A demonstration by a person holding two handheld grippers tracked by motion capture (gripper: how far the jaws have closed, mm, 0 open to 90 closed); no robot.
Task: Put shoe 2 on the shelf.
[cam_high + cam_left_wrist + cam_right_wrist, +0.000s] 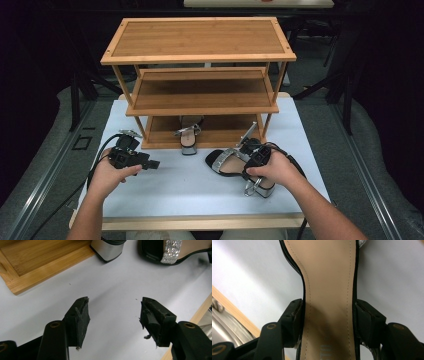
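A black sandal (225,161) with a silver jewelled strap and a silver block heel lies on the white table (175,195), toe to the left. My right gripper (252,162) comes down on its middle. In the right gripper view the two pads press the edges of the tan insole (328,290) at its narrow waist, so my right gripper (328,305) is shut on it. The matching sandal (189,137) stands on the bottom shelf of the bamboo rack (200,95), heel toward me. My left gripper (152,164) hovers at the left, and its jaws (115,302) stand wide with nothing between them.
The rack has three shelves; the upper two are bare. In the left gripper view the rack's base corner (37,262), the shelved sandal's silver heel (108,248) and the held sandal's toe strap (172,250) lie ahead. The table's wooden front edge (200,221) runs near my forearms.
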